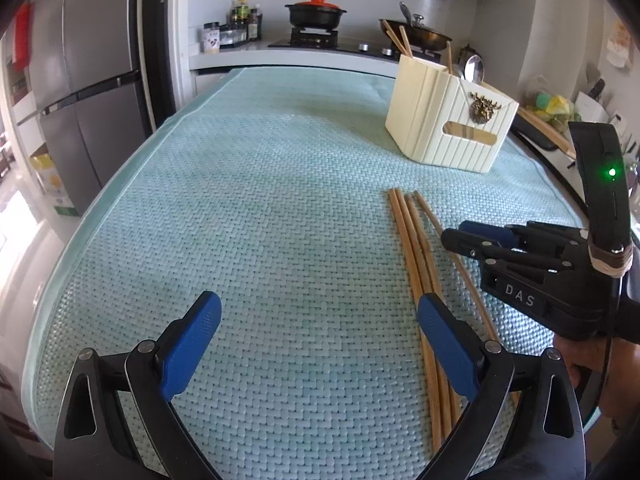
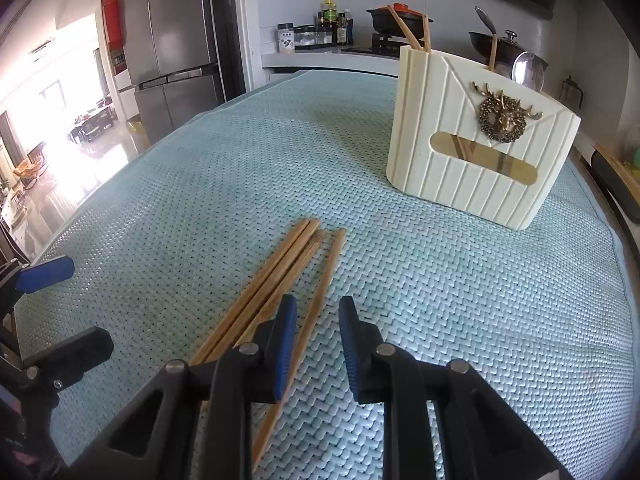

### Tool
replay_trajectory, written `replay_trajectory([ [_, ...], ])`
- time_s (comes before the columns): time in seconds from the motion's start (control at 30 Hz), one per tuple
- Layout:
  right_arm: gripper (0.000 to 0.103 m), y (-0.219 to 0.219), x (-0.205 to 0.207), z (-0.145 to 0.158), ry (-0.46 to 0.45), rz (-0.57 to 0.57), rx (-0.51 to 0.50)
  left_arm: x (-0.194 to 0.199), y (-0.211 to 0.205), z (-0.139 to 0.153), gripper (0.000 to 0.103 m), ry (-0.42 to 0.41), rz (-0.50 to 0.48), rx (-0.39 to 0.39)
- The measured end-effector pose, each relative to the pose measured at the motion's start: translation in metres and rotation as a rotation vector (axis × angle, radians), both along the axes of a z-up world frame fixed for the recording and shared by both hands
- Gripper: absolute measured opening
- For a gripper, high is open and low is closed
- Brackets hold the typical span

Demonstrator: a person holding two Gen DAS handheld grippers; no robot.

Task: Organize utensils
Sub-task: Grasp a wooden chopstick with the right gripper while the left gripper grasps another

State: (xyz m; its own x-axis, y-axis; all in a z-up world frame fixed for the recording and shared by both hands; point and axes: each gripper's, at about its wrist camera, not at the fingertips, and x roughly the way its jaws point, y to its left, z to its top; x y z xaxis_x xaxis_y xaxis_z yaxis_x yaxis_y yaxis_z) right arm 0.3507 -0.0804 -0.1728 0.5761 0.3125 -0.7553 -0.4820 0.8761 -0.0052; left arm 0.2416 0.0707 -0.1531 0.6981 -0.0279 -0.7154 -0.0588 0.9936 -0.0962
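Note:
Several wooden chopsticks (image 1: pixel 412 248) lie side by side on the teal woven mat (image 1: pixel 260 200). One chopstick (image 2: pixel 325 276) lies a little apart to the right of the bundle (image 2: pixel 276 276). My right gripper (image 2: pixel 318 340) hangs low over it, jaws narrowly open, the lone chopstick running between the blue pads (image 2: pixel 285 344) without being pinched. My left gripper (image 1: pixel 320 344) is wide open and empty, its right finger (image 1: pixel 448 352) over the bundle's near ends. A cream ribbed holder (image 2: pixel 472 152) with a deer emblem stands at the far right, with chopsticks and a spoon in it.
Behind the mat is a stove (image 1: pixel 312 38) with a black pot and a wok. Spice bottles (image 1: pixel 236 28) stand to its left and a steel fridge (image 1: pixel 80 80) at far left. A dark board (image 1: pixel 544 136) lies past the mat's right edge. A hand (image 1: pixel 580 360) holds the right gripper.

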Motion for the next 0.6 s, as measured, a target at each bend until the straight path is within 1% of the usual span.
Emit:
replay_trajectory([
  [0.1, 0.019, 0.002, 0.0, -0.005, -0.005, 0.002, -0.041, 0.004, -0.003, -0.001, 0.099, 0.003, -0.007, 0.011],
  [0.23, 0.018, -0.004, -0.002, -0.003, -0.028, -0.022, -0.074, 0.011, -0.009, -0.002, 0.099, 0.011, -0.032, 0.018],
  [0.33, 0.018, -0.013, -0.005, -0.002, -0.031, -0.043, -0.076, 0.018, -0.017, -0.004, 0.099, 0.014, -0.061, 0.034],
  [0.4, 0.018, -0.018, -0.008, -0.002, -0.031, -0.055, -0.086, 0.025, -0.022, -0.007, 0.099, 0.02, -0.074, 0.059],
  [0.47, 0.018, -0.024, -0.013, -0.003, -0.029, -0.06, -0.083, 0.032, -0.026, -0.01, 0.099, 0.025, -0.077, 0.082],
  [0.6, 0.018, -0.034, -0.024, -0.003, -0.032, -0.07, -0.092, 0.043, -0.031, -0.016, 0.099, 0.052, -0.08, 0.102],
])
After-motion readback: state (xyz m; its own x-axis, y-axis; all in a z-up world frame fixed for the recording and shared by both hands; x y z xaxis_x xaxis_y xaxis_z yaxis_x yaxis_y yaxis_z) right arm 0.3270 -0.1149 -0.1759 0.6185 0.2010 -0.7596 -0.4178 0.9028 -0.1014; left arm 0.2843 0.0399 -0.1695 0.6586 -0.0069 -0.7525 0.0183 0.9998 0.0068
